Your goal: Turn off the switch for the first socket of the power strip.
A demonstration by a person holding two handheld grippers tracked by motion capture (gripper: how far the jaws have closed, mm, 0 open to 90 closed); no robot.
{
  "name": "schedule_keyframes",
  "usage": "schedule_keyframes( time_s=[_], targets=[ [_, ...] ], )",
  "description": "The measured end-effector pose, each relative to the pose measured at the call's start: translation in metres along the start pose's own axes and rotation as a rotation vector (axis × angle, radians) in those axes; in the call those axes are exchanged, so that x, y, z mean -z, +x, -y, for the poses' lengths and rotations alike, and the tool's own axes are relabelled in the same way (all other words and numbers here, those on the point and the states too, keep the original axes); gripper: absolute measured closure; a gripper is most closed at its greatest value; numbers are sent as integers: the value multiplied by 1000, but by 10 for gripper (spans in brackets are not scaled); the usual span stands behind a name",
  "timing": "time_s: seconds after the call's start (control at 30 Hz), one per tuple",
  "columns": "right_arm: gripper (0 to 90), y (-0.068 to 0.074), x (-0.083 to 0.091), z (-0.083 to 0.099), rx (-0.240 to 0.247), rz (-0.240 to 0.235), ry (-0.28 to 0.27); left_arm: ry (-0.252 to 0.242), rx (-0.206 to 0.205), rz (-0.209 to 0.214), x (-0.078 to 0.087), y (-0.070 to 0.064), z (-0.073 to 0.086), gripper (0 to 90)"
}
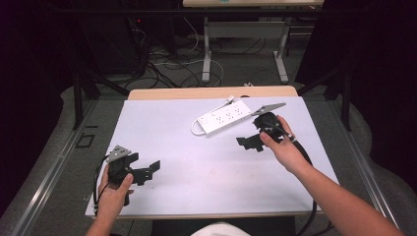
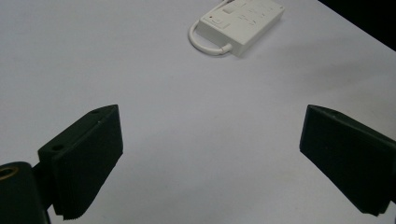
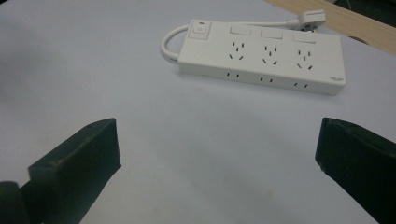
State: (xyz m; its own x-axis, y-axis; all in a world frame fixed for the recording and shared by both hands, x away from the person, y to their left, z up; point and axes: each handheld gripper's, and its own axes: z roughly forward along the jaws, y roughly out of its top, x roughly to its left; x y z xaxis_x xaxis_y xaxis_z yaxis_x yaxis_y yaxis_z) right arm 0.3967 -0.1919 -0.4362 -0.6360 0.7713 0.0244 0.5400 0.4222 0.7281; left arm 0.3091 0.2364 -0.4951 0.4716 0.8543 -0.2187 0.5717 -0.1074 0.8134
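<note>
one white power strip (image 1: 224, 117) lies flat on the white sheet covering the counter (image 1: 196, 182), toward the far side at about 1 o'clock from the sheet's middle, its long axis slanting from 8 to 2 o'clock. it looks like a rigid plastic block, light enough for one grip but smooth-sided, so likely to slip if pinched loosely; the sounder hold would be across its narrow width at mid-length, not on the cord (image 3: 168, 44), which is springy and loops out of the switch end. counted in the right gripper view: three outlet groups on top, three rocker tabs, one switch with a red lamp, one plug (image 3: 312, 17) resting behind the strip. the right gripper (image 1: 252, 141) sits just beside the strip at its 5 o'clock, jaws spread wide and empty. the left gripper (image 1: 142, 172) rests well apart at the near left, 8 o'clock, jaws likewise wide apart, holding nothing.
</note>
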Motion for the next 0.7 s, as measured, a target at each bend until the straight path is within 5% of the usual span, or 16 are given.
schedule_keyframes(
  time_s=[0.23, 0.7],
  targets=[
    [0, -1, 15, 20, -11, 5, -26, -4, -1, 4, 0, 0, 0, 58],
    [0, -13, 29, 76, -109, 9, -43, -2, -5, -1, 1, -2, 0, 58]
  ],
)
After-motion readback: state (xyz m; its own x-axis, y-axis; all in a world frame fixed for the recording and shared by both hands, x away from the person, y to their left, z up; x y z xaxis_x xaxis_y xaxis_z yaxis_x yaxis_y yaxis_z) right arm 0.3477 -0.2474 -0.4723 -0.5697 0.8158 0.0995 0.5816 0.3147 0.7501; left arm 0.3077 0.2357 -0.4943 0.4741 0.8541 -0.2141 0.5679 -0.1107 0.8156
